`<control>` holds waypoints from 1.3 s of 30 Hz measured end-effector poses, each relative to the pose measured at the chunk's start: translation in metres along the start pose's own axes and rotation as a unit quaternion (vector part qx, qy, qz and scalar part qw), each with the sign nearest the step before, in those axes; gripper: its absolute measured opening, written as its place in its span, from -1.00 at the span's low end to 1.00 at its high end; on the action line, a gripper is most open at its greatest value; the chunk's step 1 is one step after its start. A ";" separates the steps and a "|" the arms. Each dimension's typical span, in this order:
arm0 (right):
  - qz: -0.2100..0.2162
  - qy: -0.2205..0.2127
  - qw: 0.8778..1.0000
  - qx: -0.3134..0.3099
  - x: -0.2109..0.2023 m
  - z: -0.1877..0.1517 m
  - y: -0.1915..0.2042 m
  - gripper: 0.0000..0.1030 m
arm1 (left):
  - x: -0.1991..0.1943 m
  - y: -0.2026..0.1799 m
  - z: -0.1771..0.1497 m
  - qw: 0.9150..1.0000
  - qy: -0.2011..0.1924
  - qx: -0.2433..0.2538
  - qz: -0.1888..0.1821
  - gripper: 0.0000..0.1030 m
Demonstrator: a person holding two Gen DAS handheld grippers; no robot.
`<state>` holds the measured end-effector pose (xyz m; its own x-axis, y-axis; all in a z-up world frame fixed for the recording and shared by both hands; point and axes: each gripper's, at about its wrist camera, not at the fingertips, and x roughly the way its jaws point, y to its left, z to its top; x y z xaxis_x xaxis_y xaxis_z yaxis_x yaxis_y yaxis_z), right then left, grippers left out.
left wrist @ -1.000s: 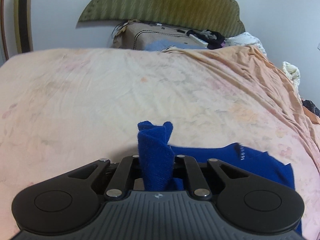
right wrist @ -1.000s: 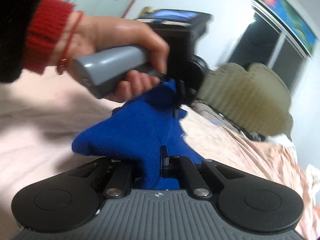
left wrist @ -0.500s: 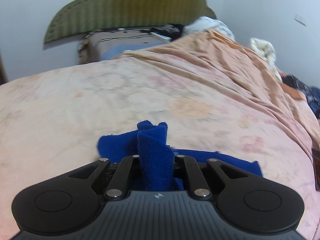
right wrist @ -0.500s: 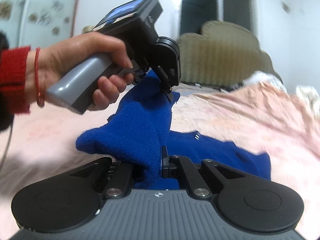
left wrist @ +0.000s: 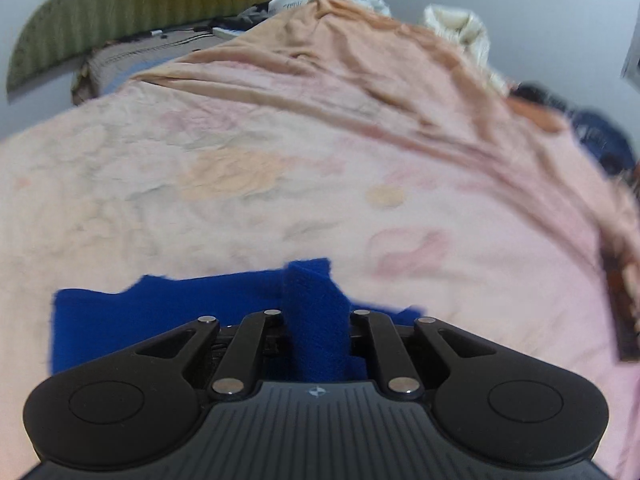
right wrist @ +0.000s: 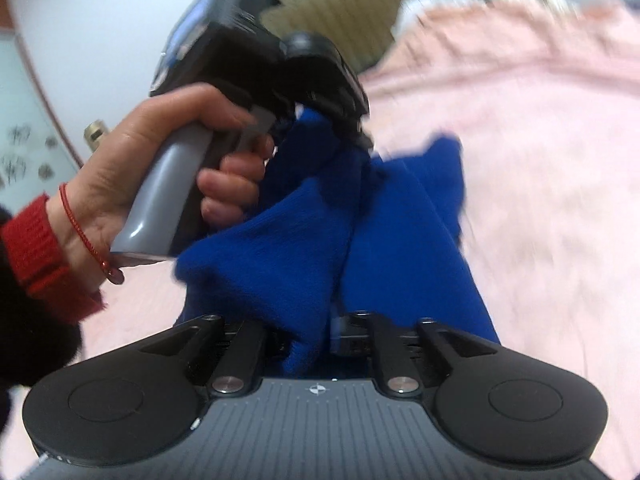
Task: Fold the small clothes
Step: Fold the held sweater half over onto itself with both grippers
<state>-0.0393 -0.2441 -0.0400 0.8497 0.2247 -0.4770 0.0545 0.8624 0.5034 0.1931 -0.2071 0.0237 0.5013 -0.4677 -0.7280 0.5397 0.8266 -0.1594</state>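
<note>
Both grippers, left (left wrist: 316, 328) and right (right wrist: 320, 332), jaws opening, blue knit garment (right wrist: 304, 240) between them, over pink bedspread (left wrist: 280, 184).

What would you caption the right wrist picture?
A hand and two handheld grippers lay a blue knit garment onto a pink bedspread.

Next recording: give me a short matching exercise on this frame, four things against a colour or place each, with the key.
Things:
1. garment
2. bed cover
3. headboard
4. sleeve cuff

Descriptions:
A. olive green, against the wall
B. red, at the wrist of the hand holding the left claw
C. deep blue, lying between both claws
D. pale pink, spread under everything

Pairs: 1-C, 2-D, 3-A, 4-B
</note>
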 end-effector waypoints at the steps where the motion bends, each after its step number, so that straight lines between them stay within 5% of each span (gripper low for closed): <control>1: 0.005 0.004 1.000 0.014 0.000 -0.001 -0.005 -0.41 | -0.003 0.003 0.003 1.000 -0.007 -0.018 -0.013 -0.59; 3: 0.026 0.011 0.999 0.033 -0.001 0.000 -0.011 -0.37 | -0.010 0.007 0.008 0.998 -0.022 -0.045 -0.025 -0.30; 5: 0.030 0.012 0.999 0.042 -0.004 -0.002 -0.013 -0.34 | -0.024 0.013 0.011 0.997 -0.048 -0.059 -0.017 0.30; 7: 0.036 0.011 0.998 0.057 -0.005 -0.002 -0.018 -0.31 | -0.040 0.017 0.009 0.995 -0.083 -0.051 0.005 0.50; 13: 0.064 -0.003 0.993 0.104 -0.005 0.009 -0.033 -0.02 | -0.071 0.035 -0.005 0.995 -0.085 -0.041 0.016 0.51; 18: 0.050 -0.026 0.992 0.110 -0.015 0.014 -0.043 0.21 | -0.094 0.052 -0.059 0.998 -0.060 -0.026 0.025 0.51; 21: 0.070 -0.018 0.988 0.134 -0.015 0.015 -0.056 -0.16 | -0.109 0.059 -0.101 0.998 -0.059 -0.005 0.037 0.51; 23: 0.063 -0.010 0.989 0.137 -0.014 0.014 -0.060 -0.78 | -0.117 0.062 -0.125 0.997 -0.059 0.004 0.055 0.51; 31: 0.061 -0.011 0.988 0.139 -0.028 0.017 -0.064 -0.81 | -0.129 0.062 -0.163 0.996 -0.042 0.051 0.065 0.51; 34: 0.026 0.024 0.995 0.095 -0.025 0.016 -0.060 -0.71 | -0.131 0.064 -0.155 0.995 -0.054 0.049 0.069 0.51; 37: 0.026 -0.004 0.995 0.091 -0.032 0.030 -0.060 -0.28 | -0.132 0.066 -0.149 0.996 -0.059 0.036 0.053 0.51; 39: 0.033 -0.024 0.995 0.090 -0.028 0.050 -0.063 -0.19 | -0.132 0.063 -0.150 0.996 -0.060 0.044 0.051 0.51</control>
<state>-0.0404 -0.3272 -0.0220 0.8783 0.2520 -0.4063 0.0878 0.7503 0.6552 0.0597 -0.0470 0.0098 0.6317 -0.4206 -0.6513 0.5353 0.8442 -0.0259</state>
